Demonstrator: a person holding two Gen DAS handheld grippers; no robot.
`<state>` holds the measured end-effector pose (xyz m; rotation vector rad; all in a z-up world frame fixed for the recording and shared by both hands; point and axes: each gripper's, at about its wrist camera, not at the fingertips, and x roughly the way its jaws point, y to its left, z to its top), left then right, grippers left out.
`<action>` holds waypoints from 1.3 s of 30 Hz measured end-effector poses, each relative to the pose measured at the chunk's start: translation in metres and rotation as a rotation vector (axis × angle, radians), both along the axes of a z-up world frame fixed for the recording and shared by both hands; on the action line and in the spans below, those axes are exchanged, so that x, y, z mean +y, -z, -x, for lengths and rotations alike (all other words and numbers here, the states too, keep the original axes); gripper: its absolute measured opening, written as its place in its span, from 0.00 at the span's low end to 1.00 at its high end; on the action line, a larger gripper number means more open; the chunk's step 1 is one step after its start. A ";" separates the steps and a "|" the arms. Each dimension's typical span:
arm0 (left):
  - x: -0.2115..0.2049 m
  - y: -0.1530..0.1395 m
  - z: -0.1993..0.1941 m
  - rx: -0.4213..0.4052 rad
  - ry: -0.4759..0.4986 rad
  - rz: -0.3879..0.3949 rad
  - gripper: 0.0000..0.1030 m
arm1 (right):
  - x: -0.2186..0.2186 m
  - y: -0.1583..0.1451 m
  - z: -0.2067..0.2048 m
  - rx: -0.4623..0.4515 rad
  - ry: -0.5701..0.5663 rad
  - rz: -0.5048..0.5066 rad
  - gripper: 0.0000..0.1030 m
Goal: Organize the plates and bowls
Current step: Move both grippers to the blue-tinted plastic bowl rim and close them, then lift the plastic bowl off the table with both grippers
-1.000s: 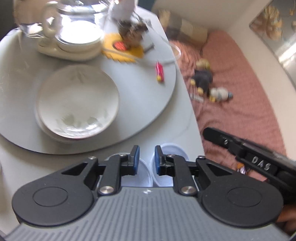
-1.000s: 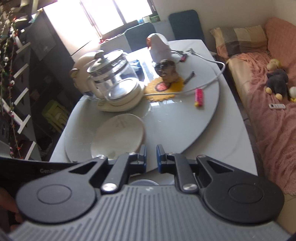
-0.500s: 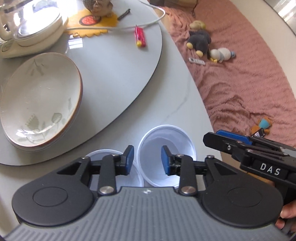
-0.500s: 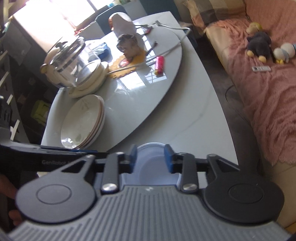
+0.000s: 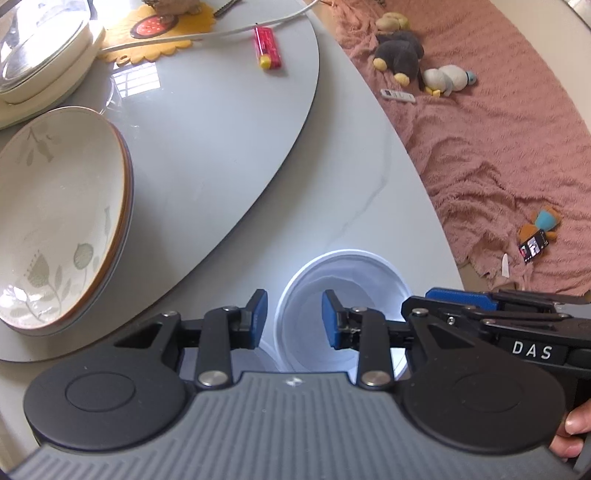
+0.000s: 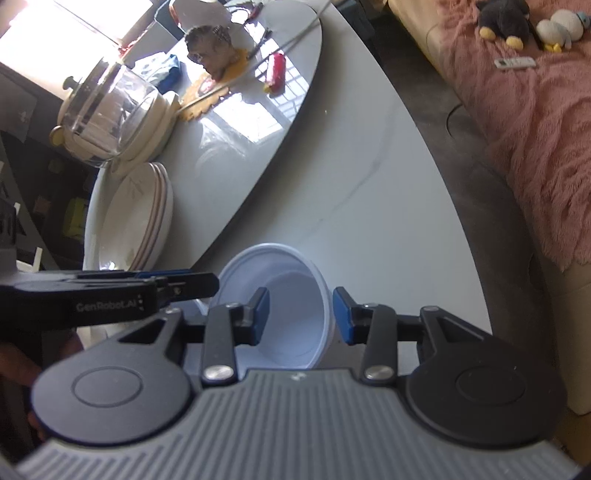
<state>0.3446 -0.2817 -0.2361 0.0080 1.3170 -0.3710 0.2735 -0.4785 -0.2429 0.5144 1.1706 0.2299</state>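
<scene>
A white plastic bowl (image 5: 343,291) (image 6: 284,291) stands near the table's front edge. My left gripper (image 5: 293,319) is open and straddles the bowl's left rim, one finger outside and one inside, with the pads clear of the wall. My right gripper (image 6: 300,315) is open over the opposite rim, also without pressing. Each gripper shows in the other's view: the right gripper (image 5: 461,299) and the left gripper (image 6: 177,286). A second white bowl (image 5: 260,356) is mostly hidden under my left gripper. A stack of floral plates (image 5: 62,221) (image 6: 136,221) lies on the grey turntable (image 5: 221,129).
A glass kettle (image 6: 107,110) on a cream base, a yellow coaster (image 5: 159,33), a white cable and a red lighter (image 5: 267,46) sit further back on the turntable. The table edge (image 5: 436,229) curves close on the right, beside a sofa with a pink blanket (image 5: 498,158) and plush toys.
Both grippers went from nearly shut to open and came down toward the white bowls. The bowl now lies between the fingers of each, and the views tilt more steeply onto the table.
</scene>
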 end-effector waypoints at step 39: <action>0.007 -0.051 0.012 -0.104 -0.025 0.064 0.11 | -0.008 -0.034 0.028 0.009 0.090 -0.010 0.13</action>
